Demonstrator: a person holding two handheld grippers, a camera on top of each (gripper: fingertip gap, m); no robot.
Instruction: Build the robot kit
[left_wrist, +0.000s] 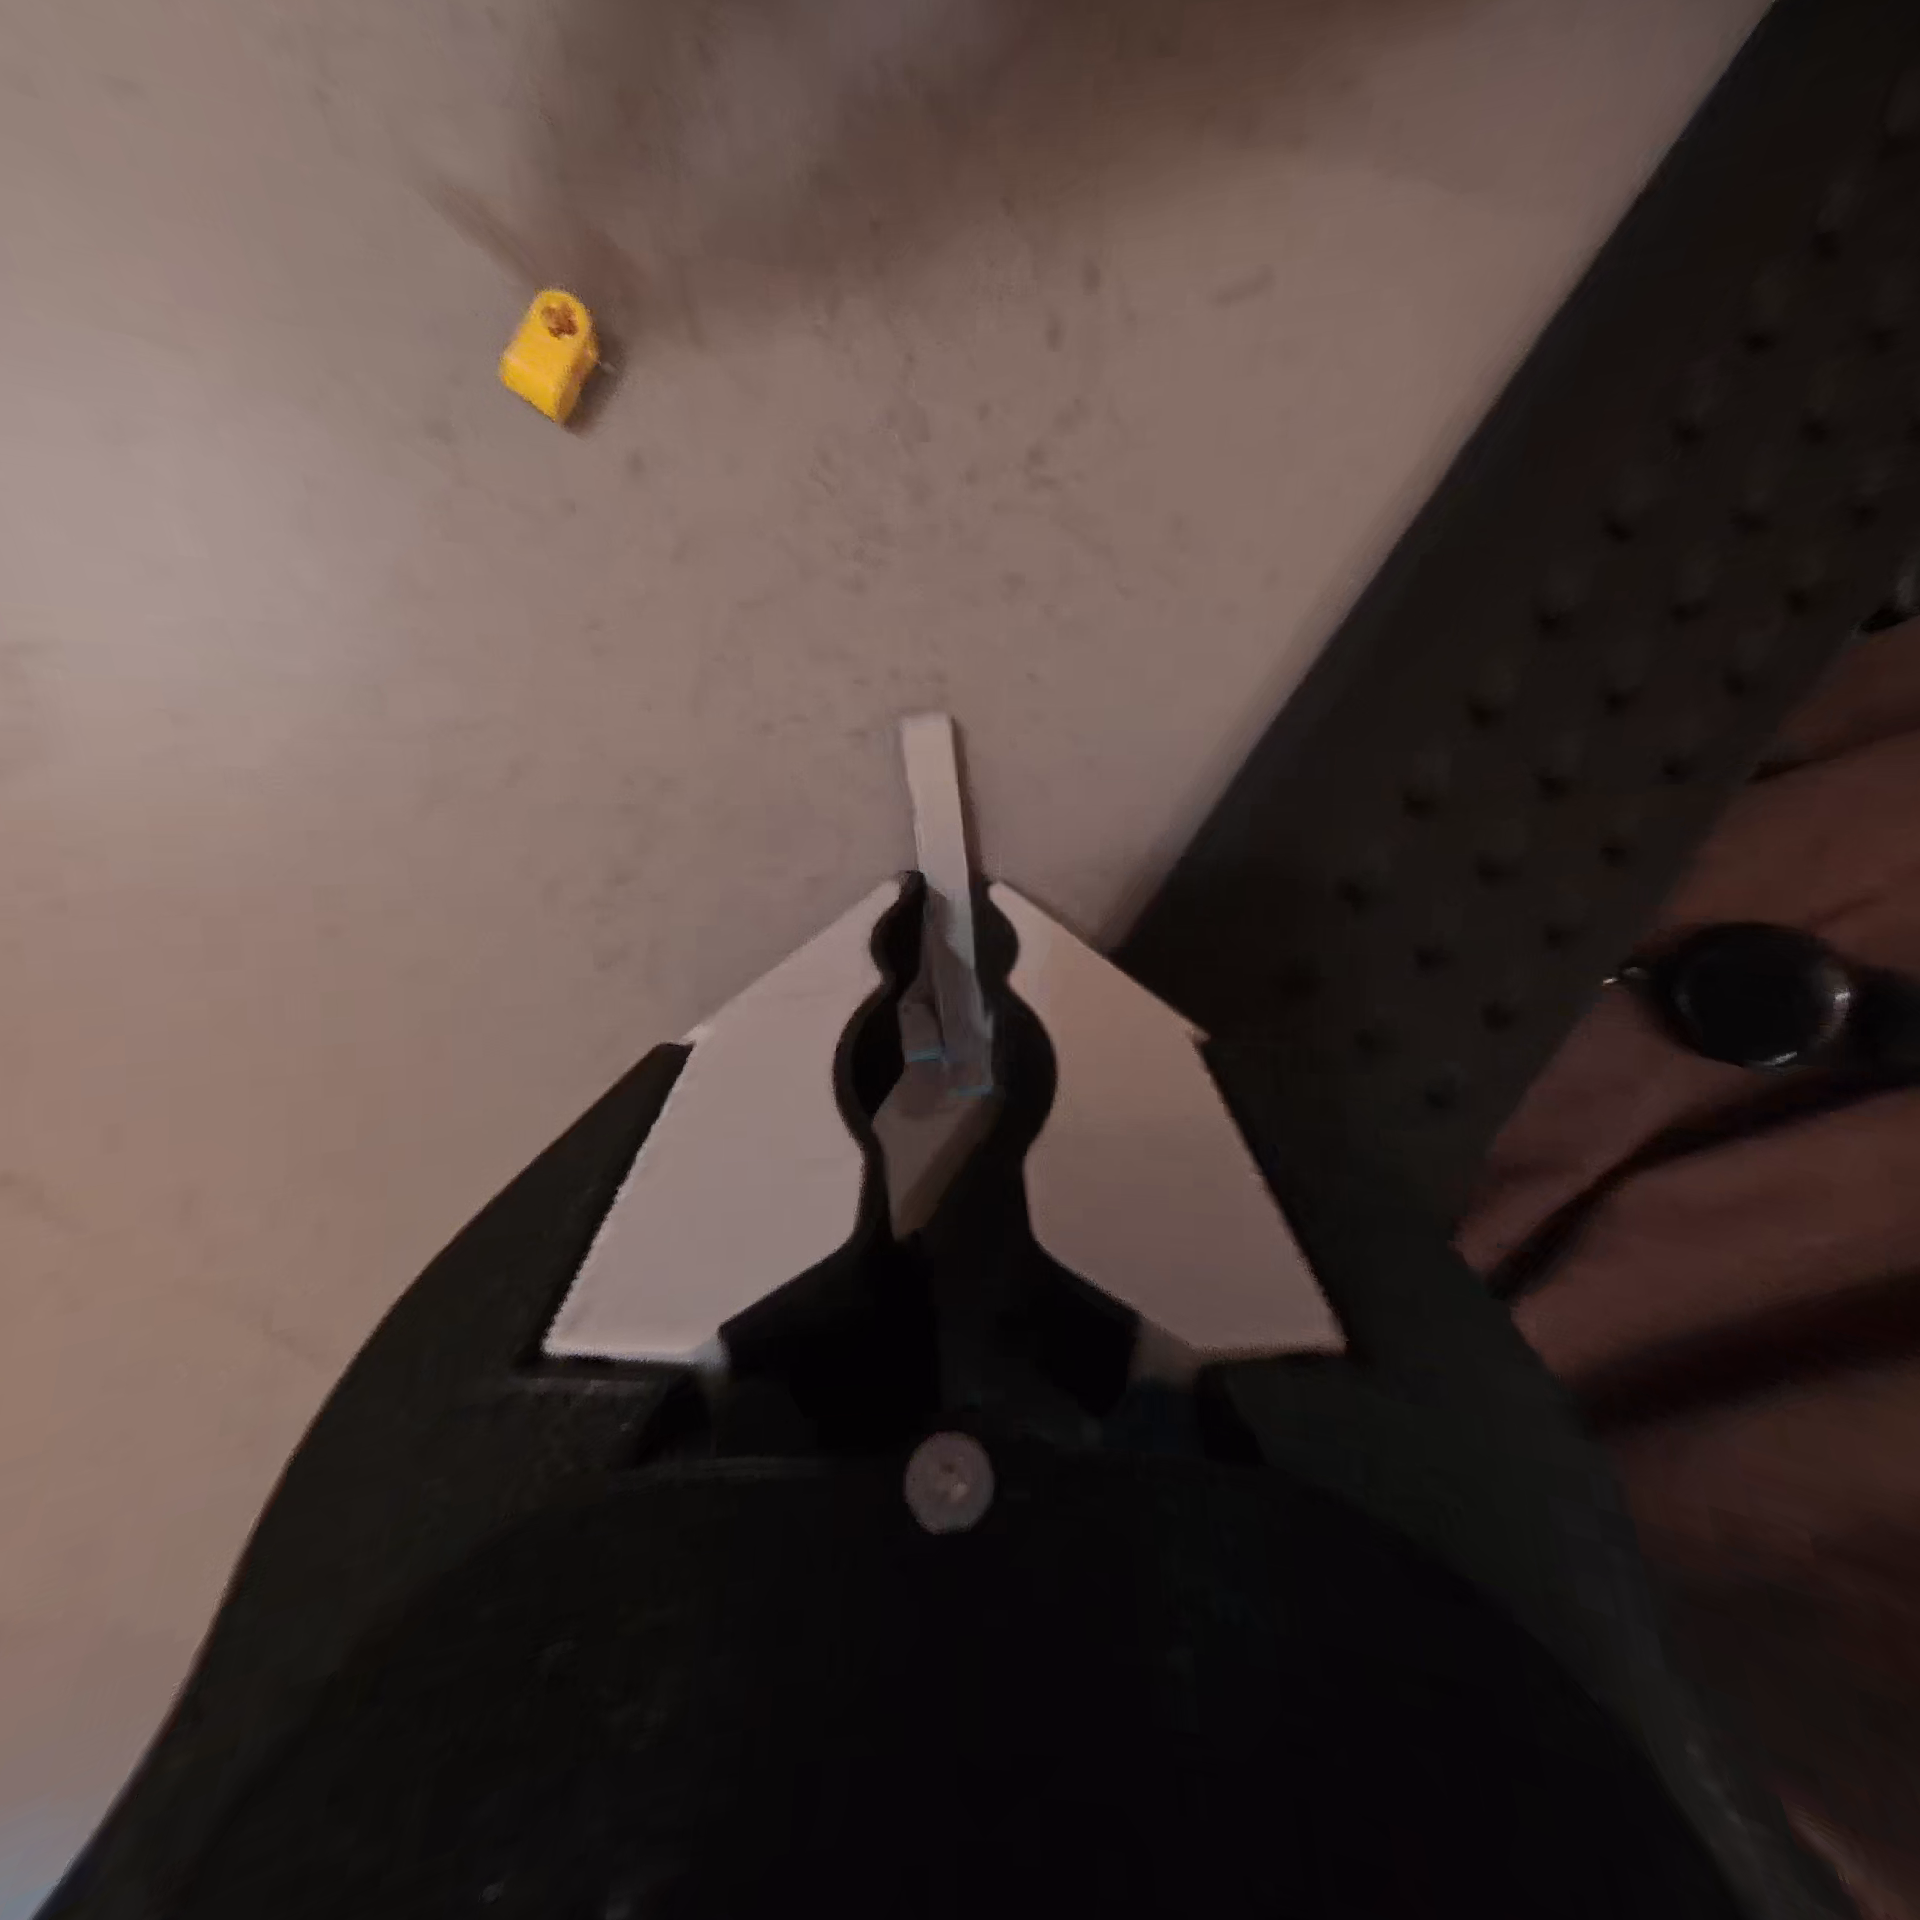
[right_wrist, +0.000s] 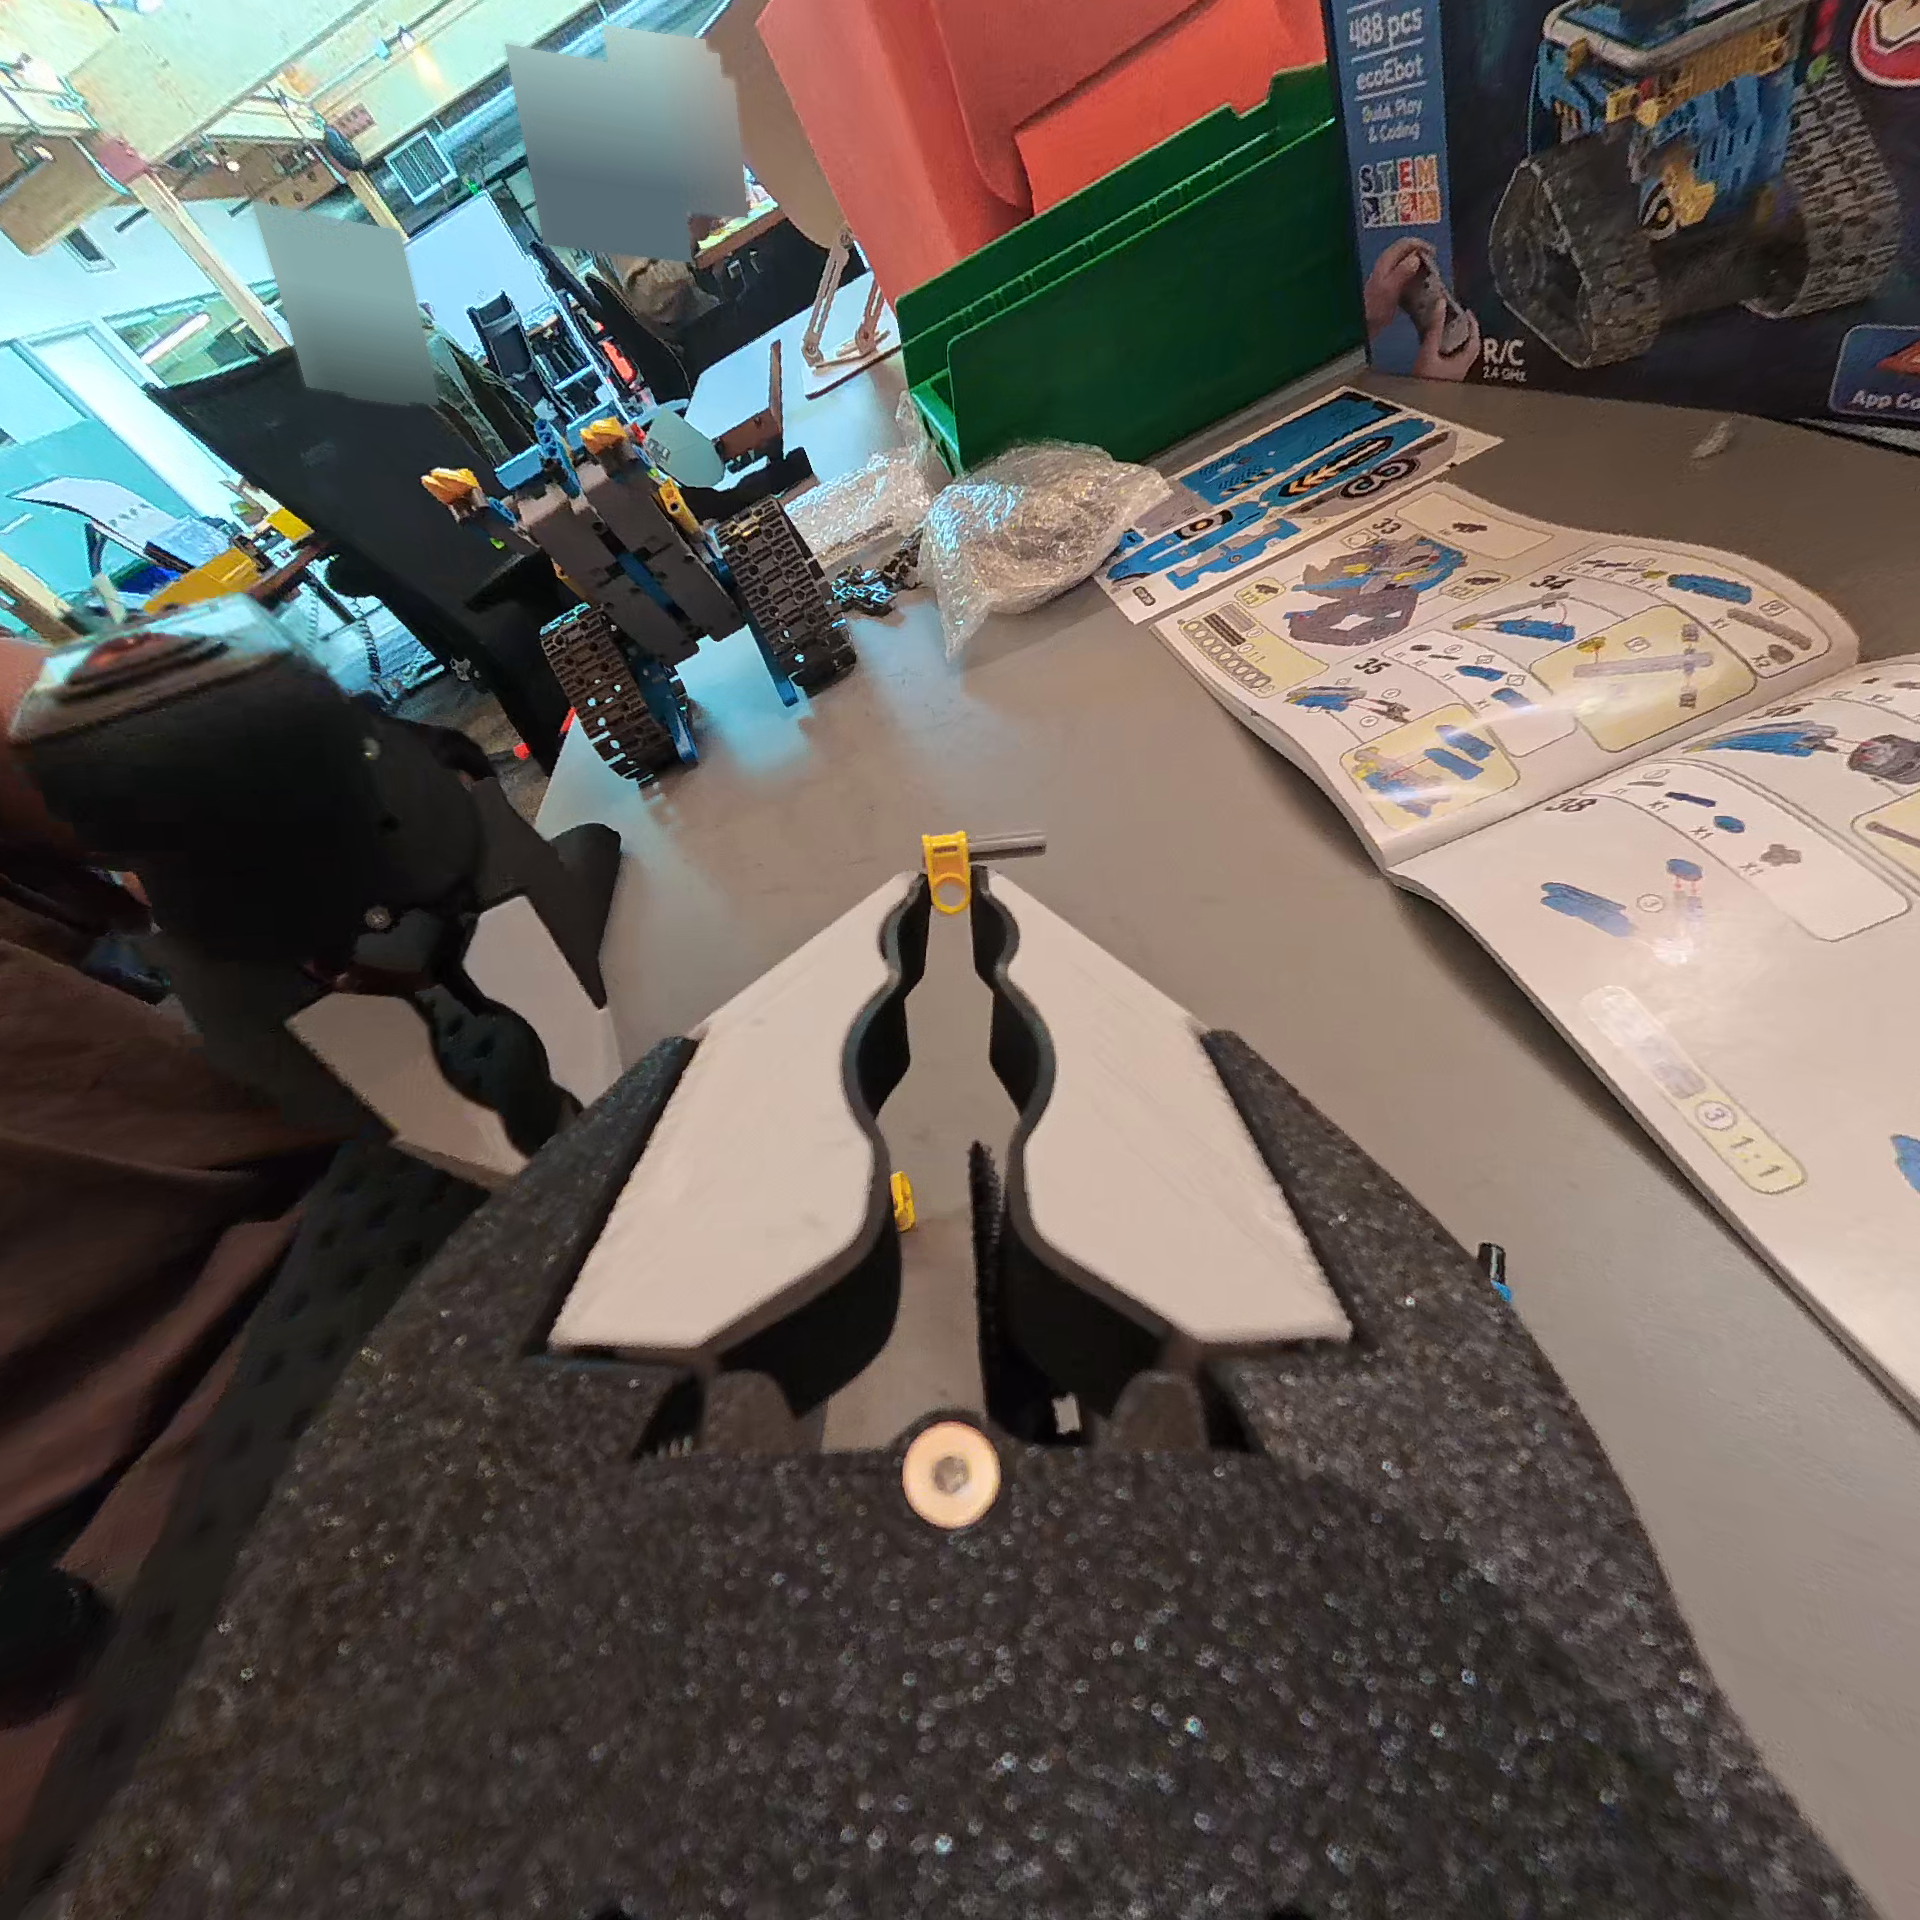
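Observation:
In the left wrist view my left gripper (left_wrist: 951, 883) is shut on a thin pale grey flat piece (left_wrist: 935, 800), which sticks out past the tips above the grey table (left_wrist: 312, 727). A small yellow connector (left_wrist: 551, 356) lies on the table ahead to the left. In the right wrist view my right gripper (right_wrist: 948, 885) is shut on a yellow connector (right_wrist: 948, 868) with a short grey axle (right_wrist: 1013, 846) sticking out to its right. A second yellow piece (right_wrist: 902, 1200) lies on the table beneath the fingers. The left gripper (right_wrist: 499, 1049) shows at the left.
A tracked blue and grey model vehicle (right_wrist: 665, 603) stands at the back left. An open instruction booklet (right_wrist: 1558, 727) lies to the right, with plastic bags (right_wrist: 1029, 520), a green bin (right_wrist: 1122, 312) and the kit box (right_wrist: 1642, 187) behind it. A hand (left_wrist: 1714, 1143) shows at the right. There is about 20 cm between the tips of the two grippers.

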